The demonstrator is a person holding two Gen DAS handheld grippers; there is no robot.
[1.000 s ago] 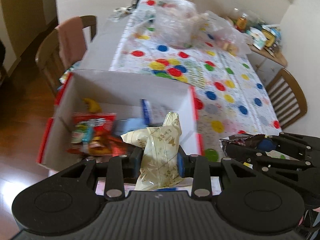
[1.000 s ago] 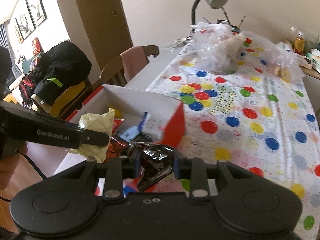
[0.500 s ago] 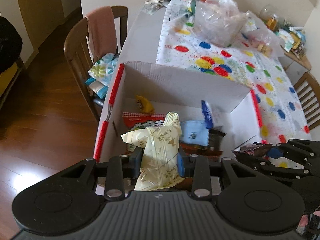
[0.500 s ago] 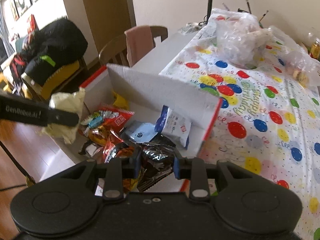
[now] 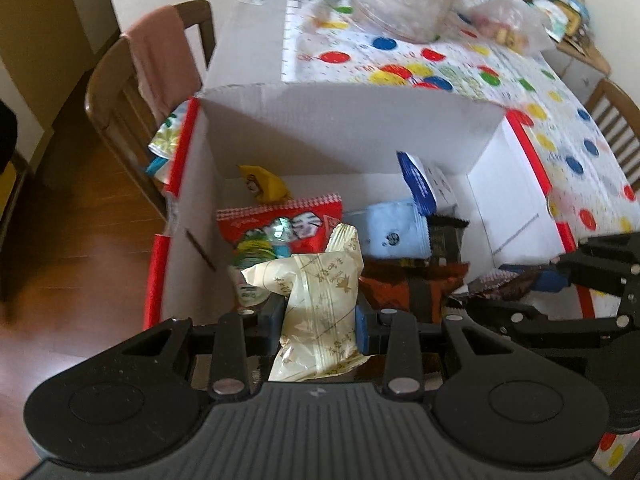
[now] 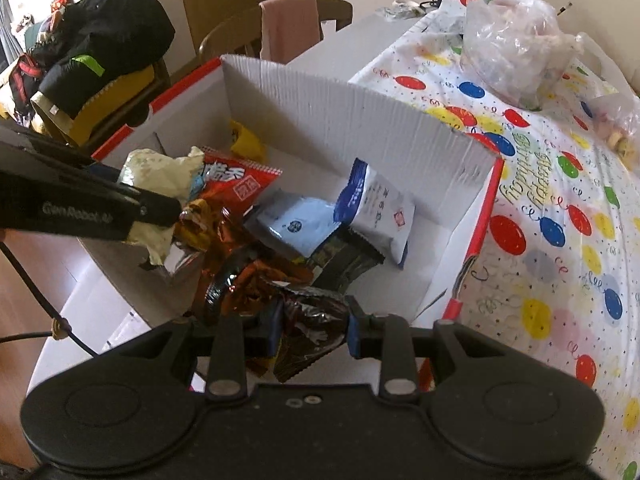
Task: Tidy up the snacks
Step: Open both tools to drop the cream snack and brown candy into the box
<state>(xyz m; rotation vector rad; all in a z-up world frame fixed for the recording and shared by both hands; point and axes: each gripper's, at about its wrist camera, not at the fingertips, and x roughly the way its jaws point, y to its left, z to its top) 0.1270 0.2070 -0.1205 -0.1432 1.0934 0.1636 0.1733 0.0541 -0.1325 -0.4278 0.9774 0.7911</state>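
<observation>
My left gripper (image 5: 320, 322) is shut on a cream snack packet (image 5: 318, 300) and holds it over the near left part of a white cardboard box (image 5: 340, 128) with red edges. My right gripper (image 6: 312, 330) is shut on a dark shiny snack packet (image 6: 310, 328) over the box's near right side. The box (image 6: 340, 116) holds several snacks: a red packet (image 5: 280, 228), a yellow one (image 5: 264, 186), a light blue one (image 5: 394, 232) and a white and blue one (image 6: 372, 208). The left gripper with the cream packet (image 6: 156, 178) shows at the left of the right wrist view.
The box stands on a table with a polka-dot cloth (image 6: 560, 220). Clear plastic bags (image 6: 516, 40) lie at the far end. A wooden chair with a pink cloth (image 5: 156, 64) stands left of the table. A chair with dark clothes (image 6: 92, 52) is further left.
Both grippers have moved forward and down over the open box, each still holding its packet. The box now fills the middle of both views.
</observation>
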